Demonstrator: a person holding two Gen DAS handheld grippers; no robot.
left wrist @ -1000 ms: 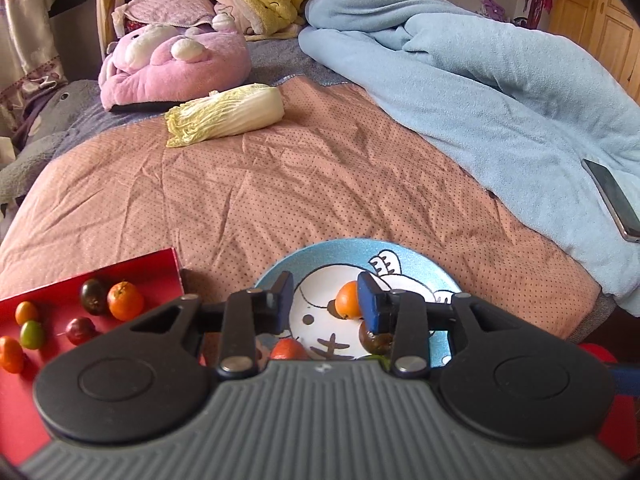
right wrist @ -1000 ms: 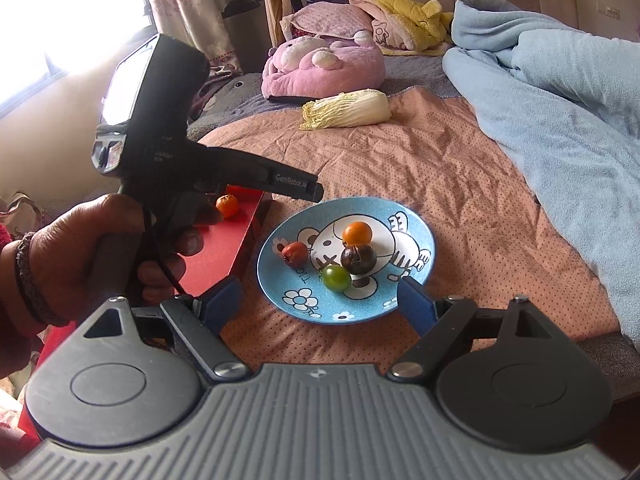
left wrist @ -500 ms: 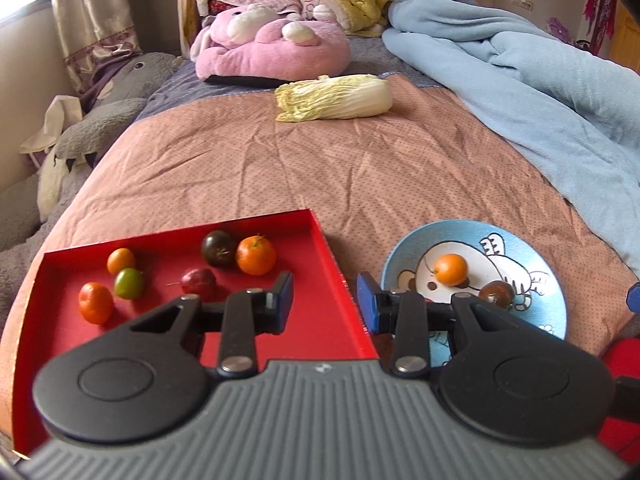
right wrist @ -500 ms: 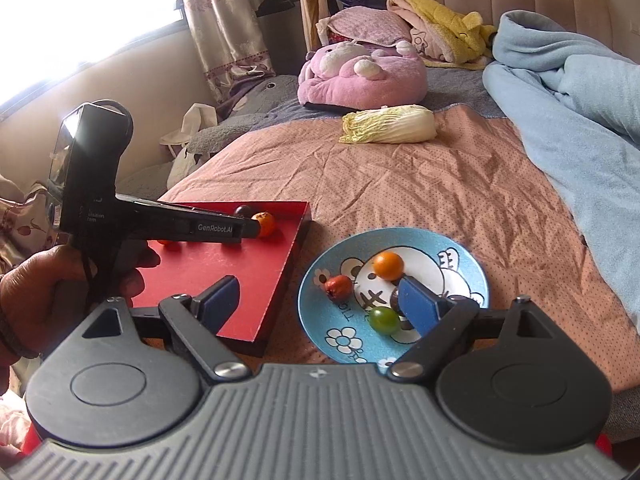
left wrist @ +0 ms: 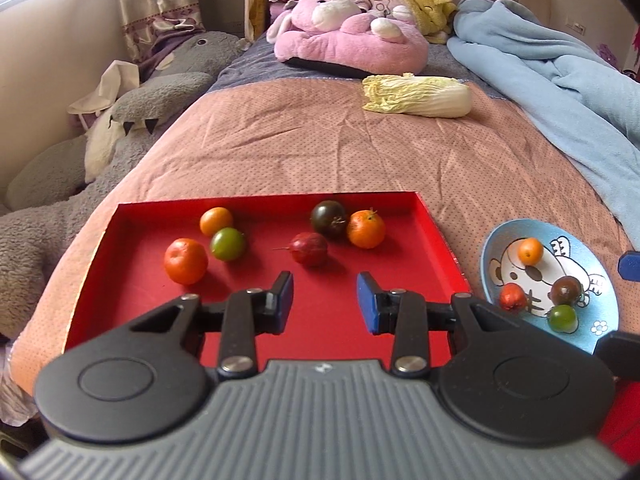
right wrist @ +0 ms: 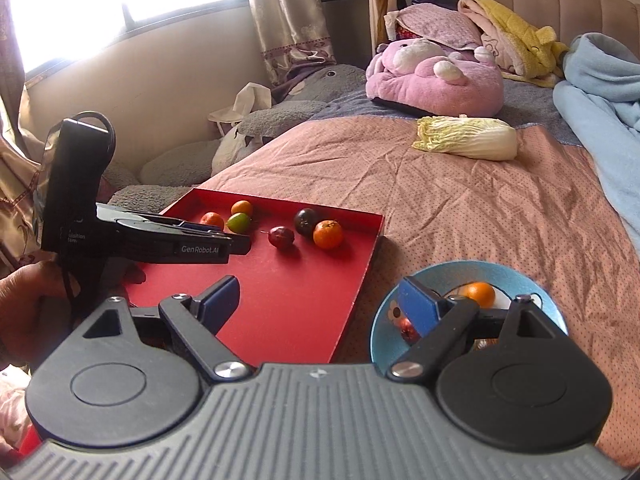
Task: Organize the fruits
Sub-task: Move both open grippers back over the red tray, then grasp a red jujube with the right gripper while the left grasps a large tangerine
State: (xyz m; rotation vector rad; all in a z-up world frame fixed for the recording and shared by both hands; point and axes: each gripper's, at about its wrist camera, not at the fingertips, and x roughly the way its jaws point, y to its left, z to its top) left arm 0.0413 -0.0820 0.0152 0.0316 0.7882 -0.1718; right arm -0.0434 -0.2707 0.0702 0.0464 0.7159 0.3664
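A red tray (left wrist: 132, 280) lies on the bed and holds several small fruits: oranges, a green one (left wrist: 227, 244), a dark red one (left wrist: 309, 249) and a dark one (left wrist: 329, 219). A blue cartoon plate (left wrist: 600, 280) to its right holds an orange, a red, a dark and a green fruit. My left gripper (left wrist: 325, 302) is open and empty above the tray's near part, just short of the dark red fruit. My right gripper (right wrist: 320, 304) is open wide and empty, hovering over the tray's right edge and the plate (right wrist: 540, 280). The left gripper also shows in the right wrist view (right wrist: 236, 242).
A napa cabbage (left wrist: 416, 96) lies further up the pink bedspread. A pink plush (left wrist: 352, 40) and a grey plush (left wrist: 120, 128) sit at the back and left. A blue blanket (left wrist: 560, 80) covers the right side.
Both grippers have swung left, from over the plate toward the tray. The left gripper now sits over the tray with its jaws a little wider. Nothing was picked up.
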